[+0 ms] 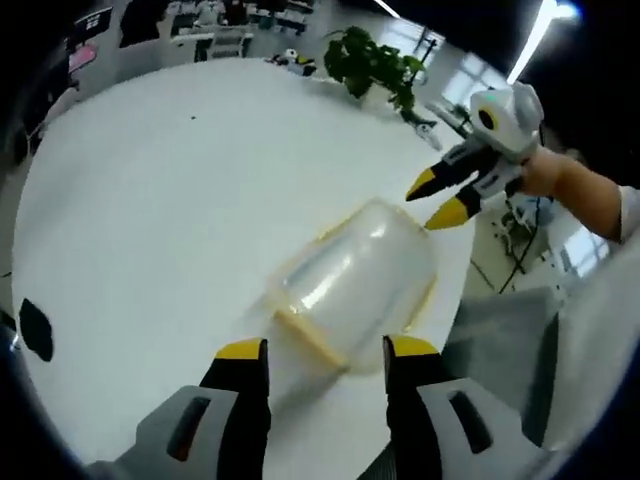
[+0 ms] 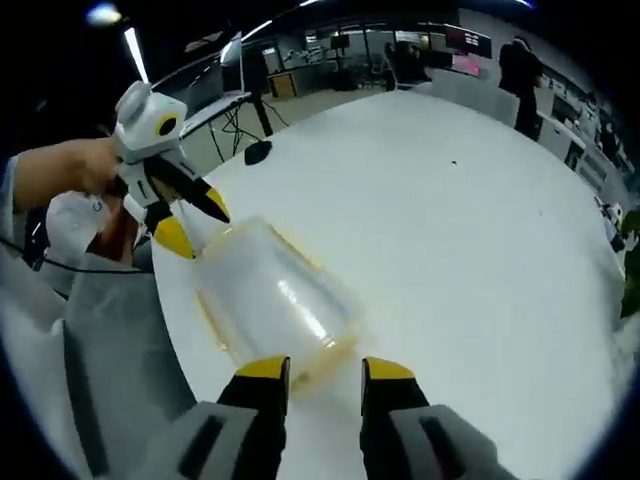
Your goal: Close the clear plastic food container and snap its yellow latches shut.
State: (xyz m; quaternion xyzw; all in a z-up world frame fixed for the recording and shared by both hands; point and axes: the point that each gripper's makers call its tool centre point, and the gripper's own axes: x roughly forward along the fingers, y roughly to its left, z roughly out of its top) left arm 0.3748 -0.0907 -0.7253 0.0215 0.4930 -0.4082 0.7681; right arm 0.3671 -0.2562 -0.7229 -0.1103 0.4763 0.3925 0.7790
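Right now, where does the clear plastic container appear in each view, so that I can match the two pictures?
Left gripper view: the clear plastic container lies a little right of centre on the white table, just beyond the left tool.
Right gripper view: it lies left of centre, just beyond the right tool.
Shared landmark: the table's near edge, beside the container.

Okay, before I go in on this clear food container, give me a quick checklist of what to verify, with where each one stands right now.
1. Container resting on the white table: ok.
2. Left gripper open, container ahead of its fingers: ok.
3. Right gripper open, at the container's opposite side: ok.
4. Neither gripper holding anything: ok.
5. Lid fully seated: cannot tell.
6. Yellow latches snapped shut: cannot tell, the yellow edging is too blurred.
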